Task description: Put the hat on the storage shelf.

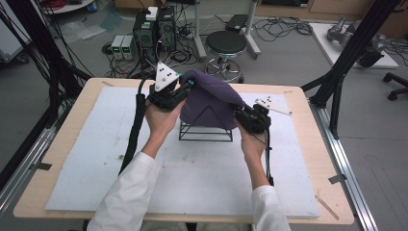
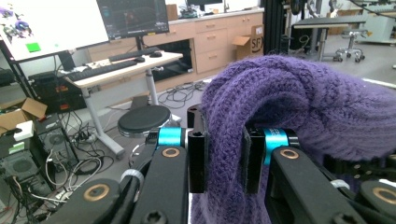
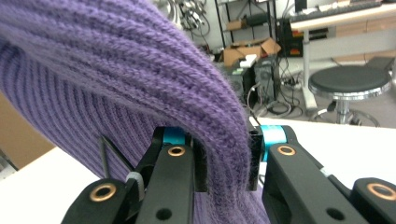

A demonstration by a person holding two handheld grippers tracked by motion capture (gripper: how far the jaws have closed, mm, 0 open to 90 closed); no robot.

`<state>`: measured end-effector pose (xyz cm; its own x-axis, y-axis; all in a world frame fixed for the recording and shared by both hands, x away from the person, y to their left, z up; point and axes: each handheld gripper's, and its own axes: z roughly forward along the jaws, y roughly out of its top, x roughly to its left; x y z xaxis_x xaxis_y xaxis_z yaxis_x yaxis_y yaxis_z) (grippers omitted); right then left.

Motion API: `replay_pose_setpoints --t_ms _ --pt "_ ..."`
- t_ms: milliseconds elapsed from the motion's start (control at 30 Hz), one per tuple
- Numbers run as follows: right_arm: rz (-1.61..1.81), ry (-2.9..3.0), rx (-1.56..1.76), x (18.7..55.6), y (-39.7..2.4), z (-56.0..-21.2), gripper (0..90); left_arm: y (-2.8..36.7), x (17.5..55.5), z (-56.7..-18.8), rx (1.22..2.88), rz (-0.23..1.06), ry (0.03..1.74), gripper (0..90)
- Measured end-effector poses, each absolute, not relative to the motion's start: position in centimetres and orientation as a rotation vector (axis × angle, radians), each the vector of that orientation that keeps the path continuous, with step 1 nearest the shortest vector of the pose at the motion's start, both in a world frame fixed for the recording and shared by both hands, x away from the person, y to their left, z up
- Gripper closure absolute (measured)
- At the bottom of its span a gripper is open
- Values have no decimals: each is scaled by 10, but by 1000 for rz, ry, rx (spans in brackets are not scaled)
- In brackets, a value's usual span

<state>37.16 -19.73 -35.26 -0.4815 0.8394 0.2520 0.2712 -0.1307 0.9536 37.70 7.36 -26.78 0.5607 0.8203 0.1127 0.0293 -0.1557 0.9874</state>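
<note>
- Over the middle of the surface (image 1: 72,144), toward its far edge: purple knit hat (image 1: 209,98) draped on a black wire stand (image 1: 206,131), crown up, covering the stand's top; the lower bars showing below the hem.
- At the hat's left side: left hand-held gripper (image 1: 185,86) clamped on a fold of the knit, grey three-cornered plate (image 1: 164,77) on top, cable (image 1: 137,120) trailing down along the sleeve (image 1: 127,192).
- Along that gripper's own view: both black jaws pressed on a thick ridge of purple wool (image 2: 224,154), cloth bulging above and to the right of them.
- At the hat's right side, lower down near the hem: right hand-held gripper (image 1: 243,115) likewise shut on the knit.
- Along the right gripper view: jaws pinching a ribbed fold (image 3: 224,158), hat rising up and to the left, a thin black bar of the stand (image 3: 109,154) just beside the left jaw.
- Under the stand: white mat (image 1: 202,178) laid on the wooden top.
- Beyond the far edge, on the floor: round black stool (image 1: 226,43), computer boxes (image 1: 154,29), loose cables.
</note>
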Motion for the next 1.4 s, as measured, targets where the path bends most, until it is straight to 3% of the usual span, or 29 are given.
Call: replay_pose_setpoints --t_ms 400,667,767,800,900,967,1000,1033,1067,1100,1267,1400 --pt "1545 1755 1313 377 -191 -380 790 71 379 -306 1649 864 784 770" --pt "1499 1818 1375 382 -186 -389 725 79 382 -320 1655 827 789 742" --pt "1513 1815 1393 383 -190 -388 514 81 382 -320 1639 819 780 673" --pt "1537 1813 1426 383 -195 -388 446 81 383 -320 1634 822 785 586" --pt "1561 1794 1441 383 -200 -387 388 83 384 -322 1622 804 786 547" --pt "1593 1763 1392 378 -203 -381 319 83 384 -323 1617 811 783 452" --pt "1593 1763 1392 378 -203 -381 319 83 383 -324 1609 814 778 452" --pt "1584 1726 1349 373 -202 -376 245 85 382 -325 1601 818 776 413" --pt "1584 1726 1349 373 -202 -376 245 86 382 -326 1588 819 775 402" --pt "1549 1677 1305 369 -200 -372 145 88 381 -328 1567 823 777 392" --pt "1569 1581 1230 357 -202 -360 111 106 377 -334 1474 831 776 302" --pt "1559 1510 1214 348 -210 -353 103 125 369 -335 1395 846 779 283"
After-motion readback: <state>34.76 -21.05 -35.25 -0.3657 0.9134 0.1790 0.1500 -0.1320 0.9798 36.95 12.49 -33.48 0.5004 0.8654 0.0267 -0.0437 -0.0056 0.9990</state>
